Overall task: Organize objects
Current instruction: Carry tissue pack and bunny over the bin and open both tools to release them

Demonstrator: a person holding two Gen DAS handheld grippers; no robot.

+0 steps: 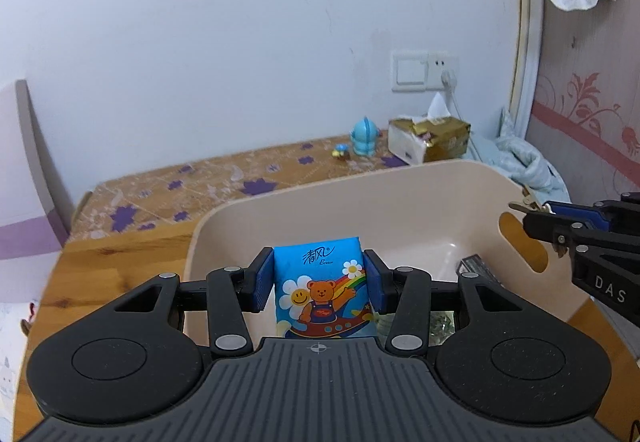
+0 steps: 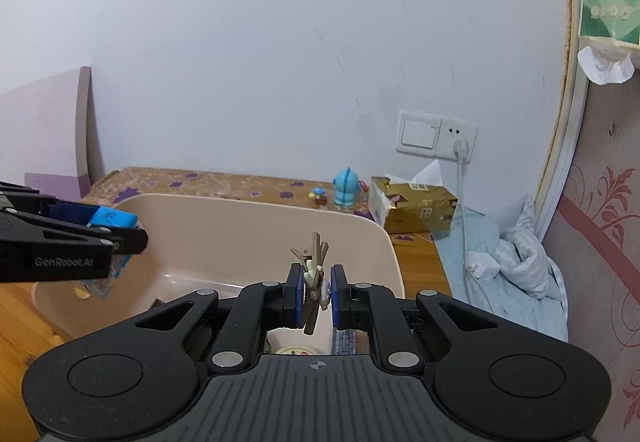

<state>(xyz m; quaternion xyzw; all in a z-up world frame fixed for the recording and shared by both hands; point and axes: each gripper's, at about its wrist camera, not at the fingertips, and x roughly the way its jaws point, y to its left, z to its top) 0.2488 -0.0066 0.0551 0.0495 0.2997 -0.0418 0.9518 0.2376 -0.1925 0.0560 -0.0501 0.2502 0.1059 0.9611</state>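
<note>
My left gripper [image 1: 319,268] is shut on a small blue tissue pack [image 1: 324,294] printed with a bear and a rainbow. It holds the pack upright over the near side of a beige plastic bin [image 1: 320,188]. In the right wrist view this gripper [image 2: 128,236] comes in from the left with the pack [image 2: 114,219] over the bin [image 2: 360,228]. My right gripper [image 2: 316,284] is shut on a brown hair clip [image 2: 314,254] with small pale ornaments, above the bin's near right part. The left wrist view shows it [image 1: 534,216] beside the bin's handle cut-out.
A dark box [image 1: 476,270] and other small items lie in the bin. Behind it, on a flower-patterned surface, stand a blue toy figure [image 2: 347,188], a tiny mushroom toy [image 2: 319,194] and a gold tissue box [image 2: 414,208]. A plugged cable [image 2: 464,202] and a crumpled blue cloth [image 2: 520,262] lie right.
</note>
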